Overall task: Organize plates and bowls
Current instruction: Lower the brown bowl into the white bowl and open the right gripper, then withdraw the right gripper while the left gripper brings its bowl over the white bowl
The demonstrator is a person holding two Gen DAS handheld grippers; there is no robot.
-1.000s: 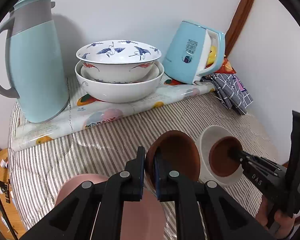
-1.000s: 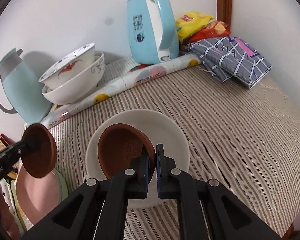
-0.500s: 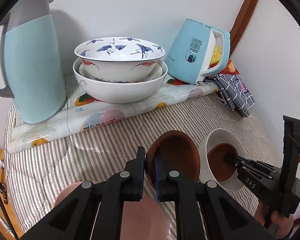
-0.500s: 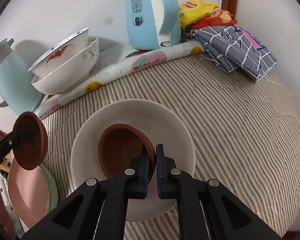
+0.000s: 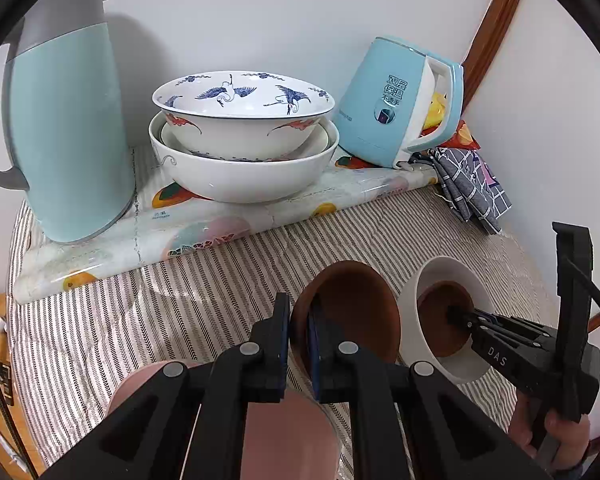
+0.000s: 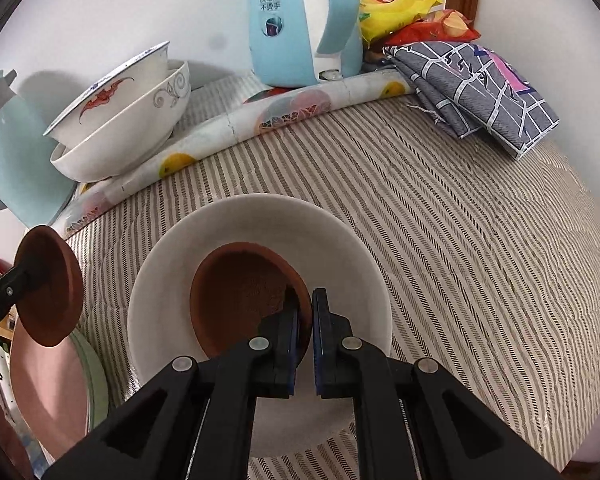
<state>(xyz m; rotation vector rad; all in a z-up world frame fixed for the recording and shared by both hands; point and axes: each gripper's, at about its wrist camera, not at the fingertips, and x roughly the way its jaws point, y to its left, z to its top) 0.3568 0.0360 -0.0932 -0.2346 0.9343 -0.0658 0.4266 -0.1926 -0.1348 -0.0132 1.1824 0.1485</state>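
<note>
Right gripper [image 6: 305, 322] pinches a brown dish [image 6: 248, 296] nested in the white bowl [image 6: 356, 248]; left gripper [image 5: 298, 330] pinches a second brown dish [image 5: 356, 312], raised beside the bowl (stacking unfinished, apparently).

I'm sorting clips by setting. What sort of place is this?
Probably a home kitchen or dining corner: a thermos jug, an electric kettle and stacked painted bowls stand by the wall on a table with a striped cloth, with snack bags behind.
</note>
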